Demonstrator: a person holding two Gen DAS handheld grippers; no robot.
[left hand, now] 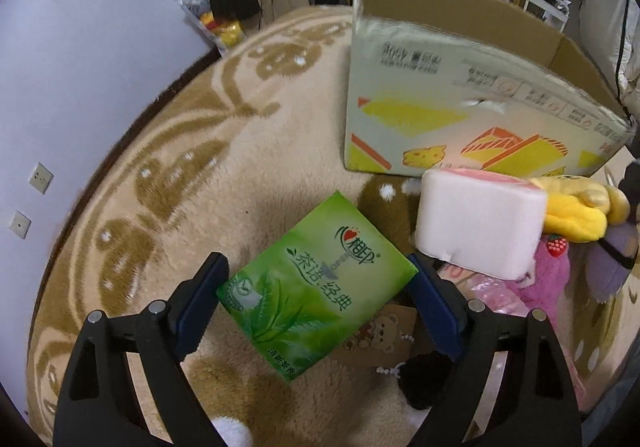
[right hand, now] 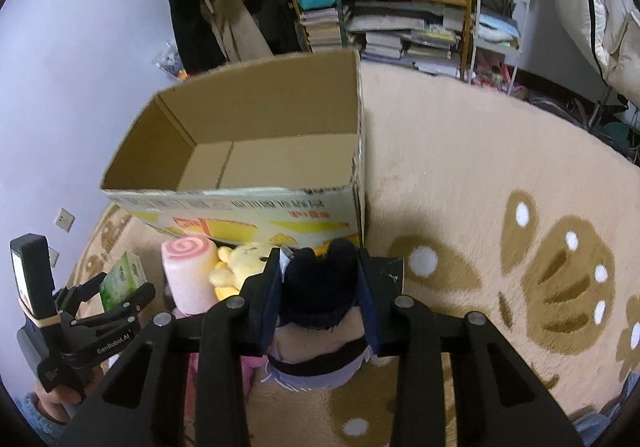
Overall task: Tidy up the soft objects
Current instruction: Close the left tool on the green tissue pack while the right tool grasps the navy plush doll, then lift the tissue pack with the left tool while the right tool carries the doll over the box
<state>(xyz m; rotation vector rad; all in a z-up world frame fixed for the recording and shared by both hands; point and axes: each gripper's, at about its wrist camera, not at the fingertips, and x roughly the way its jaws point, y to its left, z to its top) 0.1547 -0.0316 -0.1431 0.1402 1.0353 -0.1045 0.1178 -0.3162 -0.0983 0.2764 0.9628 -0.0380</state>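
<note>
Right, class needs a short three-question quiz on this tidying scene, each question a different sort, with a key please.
1. True or false: the cardboard box already holds soft toys.
2. Which item does the left gripper hold? A) pink swirl cushion B) green tissue pack C) yellow bear plush
3. Fill in: the right gripper has its jaws closed on a ____-haired doll.

Key: 1 false, since the box interior shows only bare cardboard; 2 B; 3 dark.
</note>
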